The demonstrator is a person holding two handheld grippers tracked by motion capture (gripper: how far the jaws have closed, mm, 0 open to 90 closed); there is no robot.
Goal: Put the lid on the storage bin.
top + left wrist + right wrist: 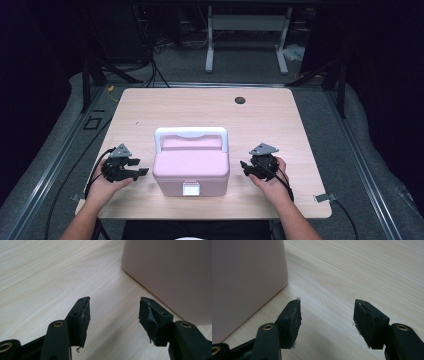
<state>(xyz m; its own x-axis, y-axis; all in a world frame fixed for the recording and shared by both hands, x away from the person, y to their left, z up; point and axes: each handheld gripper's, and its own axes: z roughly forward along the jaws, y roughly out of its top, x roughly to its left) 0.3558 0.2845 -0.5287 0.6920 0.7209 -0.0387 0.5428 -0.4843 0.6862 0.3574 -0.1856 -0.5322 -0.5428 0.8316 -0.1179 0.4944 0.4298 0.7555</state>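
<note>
**Pink box in the middle, both grippers parked beside it w/ jaws wide**

Pink box (190, 170) sits near the front-centre of the table (200, 107), lid down. Looks like smooth matte plastic, rounded corners, chunky boxy shape. White handle (191, 133) folded flat across the back of the lid, plus a small white latch (191, 188) on the front face. Table is pale wood-grain laminate w/ rounded corners and a dark round grommet hole (240, 100) toward the far right.

Left gripper (142, 167) is just off the box's left side, right gripper (243, 167) just off its right side, each held in a hand, grey 3-cornered plate on top, black cable trailing off. Both are released: jaws spread wide, nothing btwn them, not touching the box.

High view gives the whole layout: handle, latch, floor cables, a metal frame beyond the table. Gripper views lose all that but give close-up detail. Left gripper view: left gripper (114, 310) w/ black angular jaws, brass-coloured screws, rubber pads (84, 317) scuffed and frayed at the edges, and the box (170, 272) as a plain pink wall w/ curved corner at upper right. Right gripper view: right gripper (327, 311) w/ same worn pads (362, 317), box (244, 282) at left, fine grain lines on the tabletop.
</note>
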